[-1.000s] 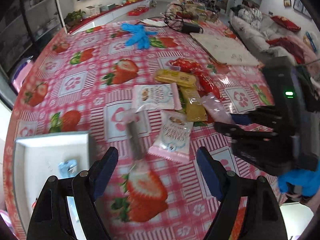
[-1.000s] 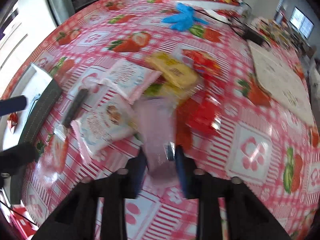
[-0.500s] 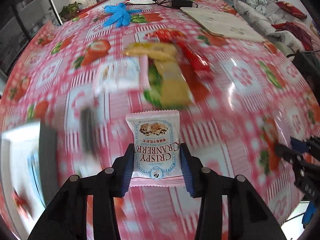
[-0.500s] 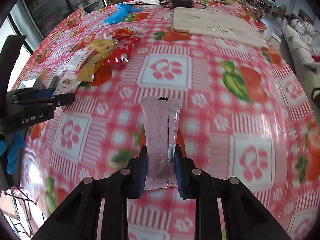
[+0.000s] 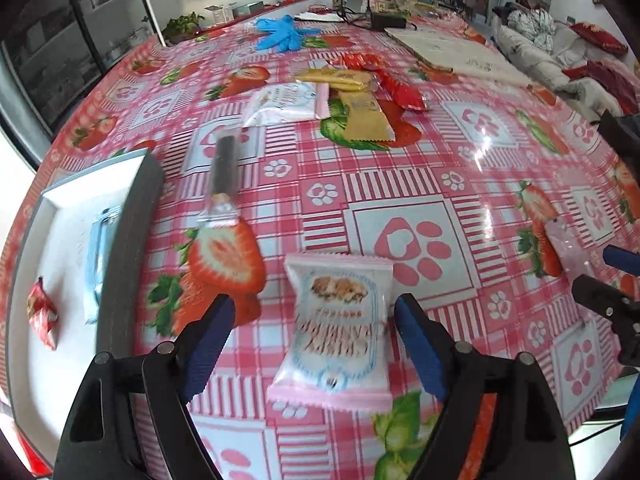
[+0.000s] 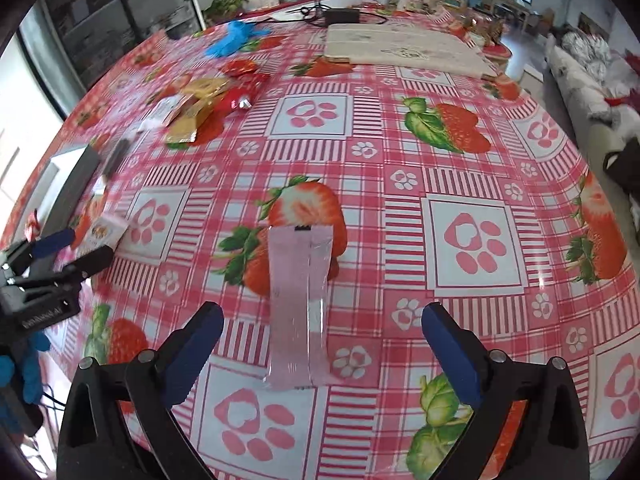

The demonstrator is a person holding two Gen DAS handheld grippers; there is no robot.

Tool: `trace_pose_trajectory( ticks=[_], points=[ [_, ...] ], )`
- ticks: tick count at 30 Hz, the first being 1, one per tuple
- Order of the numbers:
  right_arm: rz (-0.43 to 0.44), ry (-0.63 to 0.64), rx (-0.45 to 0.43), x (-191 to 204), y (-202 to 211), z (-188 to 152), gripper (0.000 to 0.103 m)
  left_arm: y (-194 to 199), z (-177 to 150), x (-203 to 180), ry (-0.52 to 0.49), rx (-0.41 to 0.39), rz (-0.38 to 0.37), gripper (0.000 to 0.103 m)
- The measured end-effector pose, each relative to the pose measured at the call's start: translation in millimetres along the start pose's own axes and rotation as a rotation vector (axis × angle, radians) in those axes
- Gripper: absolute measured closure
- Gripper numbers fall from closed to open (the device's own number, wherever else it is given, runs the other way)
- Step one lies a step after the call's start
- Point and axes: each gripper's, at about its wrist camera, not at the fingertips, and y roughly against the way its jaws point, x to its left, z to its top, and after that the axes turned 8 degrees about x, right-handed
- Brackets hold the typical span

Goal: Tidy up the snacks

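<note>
My left gripper [image 5: 312, 332] is open; a pink-and-white cranberry crisp packet [image 5: 338, 328] lies on the tablecloth between its fingers. My right gripper [image 6: 320, 340] is open; a long pale pink bar wrapper [image 6: 299, 304] lies flat between its fingers. A white tray [image 5: 60, 240] with a dark rim holds a light blue packet [image 5: 98, 256] and a red candy [image 5: 42, 314]. The snack pile has a second cranberry packet [image 5: 286, 104], yellow bars [image 5: 366, 114], red packets [image 5: 400, 90] and a dark stick [image 5: 224, 164].
Blue gloves [image 5: 282, 32] and a beige mat [image 5: 456, 54] lie at the far side of the strawberry tablecloth. The right gripper shows at the right edge of the left wrist view [image 5: 608, 280]; the left gripper shows at the left of the right wrist view [image 6: 52, 260].
Both grippers have opened and let go: the cranberry packet and the pink bar now lie on the cloth near the table's front, away from the snack pile.
</note>
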Motion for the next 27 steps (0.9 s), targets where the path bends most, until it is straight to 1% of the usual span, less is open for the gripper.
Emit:
trace_pose_trajectory(
  ticks=[2, 3, 4, 5, 6, 8, 10, 14, 27],
  points=[
    [0.006, -0.020, 0.012, 0.1, -8.9, 4.1, 0.002, -1.3, 0.3, -2.8, -0.004, -0.027, -0.026, 0.014],
    [-0.009, -0.019, 0.005, 2.4, -11.0, 3.8, 0.000, -2.8, -0.3, -4.3, -0.006, -0.035, -0.044, 0.011],
    [-0.058, 0.004, -0.016, 9.1, -14.4, 3.7, 0.000, -5.2, -1.4, -5.0, -0.007, -0.041, -0.068, 0.002],
    [-0.095, 0.025, -0.019, 13.7, -17.6, 3.0, 0.000, -8.7, -2.4, -5.7, -0.012, -0.038, -0.086, 0.000],
    [-0.113, 0.058, -0.051, 19.6, -19.1, 2.0, 0.000, -7.8, -5.2, -7.4, -0.019, -0.078, -0.082, 0.000],
    [-0.098, 0.060, -0.084, 19.7, -21.4, 1.1, 0.000, -7.5, -9.1, -8.5, -0.023, -0.123, -0.088, 0.000],
    [-0.102, 0.047, -0.123, 19.9, -22.0, -1.3, 0.000, -7.1, -11.2, -8.9, -0.022, -0.140, -0.090, 0.000],
    [-0.105, 0.051, -0.230, 20.9, -21.7, -14.3, 0.000, -6.8, -12.1, -9.4, -0.020, -0.149, -0.090, 0.000],
    [-0.103, 0.055, -0.238, 21.0, -20.6, -16.3, 0.000, -6.7, -13.9, -9.3, -0.019, -0.156, -0.091, 0.000]
  ],
)
